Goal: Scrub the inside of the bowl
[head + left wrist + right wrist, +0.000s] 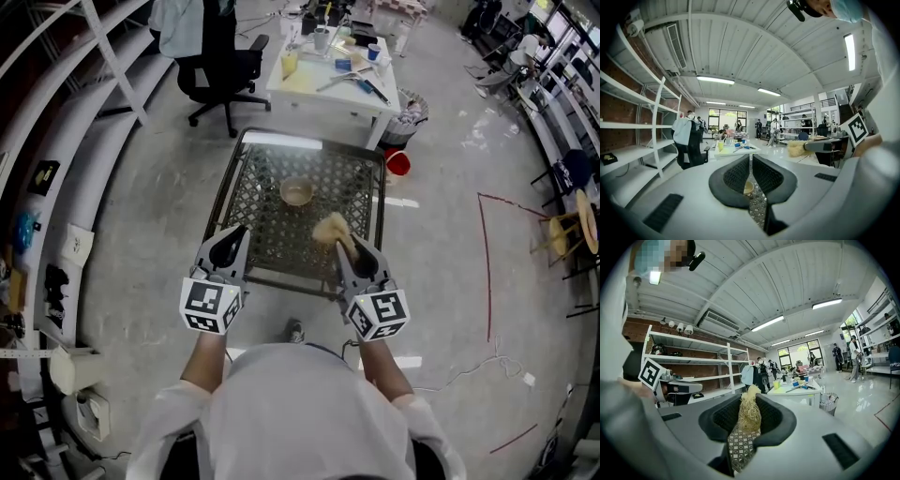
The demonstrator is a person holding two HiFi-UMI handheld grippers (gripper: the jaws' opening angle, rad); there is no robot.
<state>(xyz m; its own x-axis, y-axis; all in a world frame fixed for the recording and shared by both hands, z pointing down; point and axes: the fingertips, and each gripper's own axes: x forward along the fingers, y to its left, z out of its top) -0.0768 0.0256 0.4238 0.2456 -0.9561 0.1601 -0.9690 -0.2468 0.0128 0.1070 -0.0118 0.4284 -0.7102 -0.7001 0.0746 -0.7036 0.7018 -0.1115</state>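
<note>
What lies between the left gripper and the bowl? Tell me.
Only bare lattice tabletop separates the left gripper from the bowl, per the head view.

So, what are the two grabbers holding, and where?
The right gripper clamps a straw-like scrubber by its near end; the left gripper is shut, empty.

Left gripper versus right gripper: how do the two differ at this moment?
The right gripper has its fingers shut on a straw-coloured fibre scrubber; the left gripper has its fingers shut on nothing. In the right gripper view the scrubber fills the gap, while the left gripper view shows the bowl past its fingers. Both hang over the near edge of the lattice table, pointing toward the bowl, not touching it.
</note>
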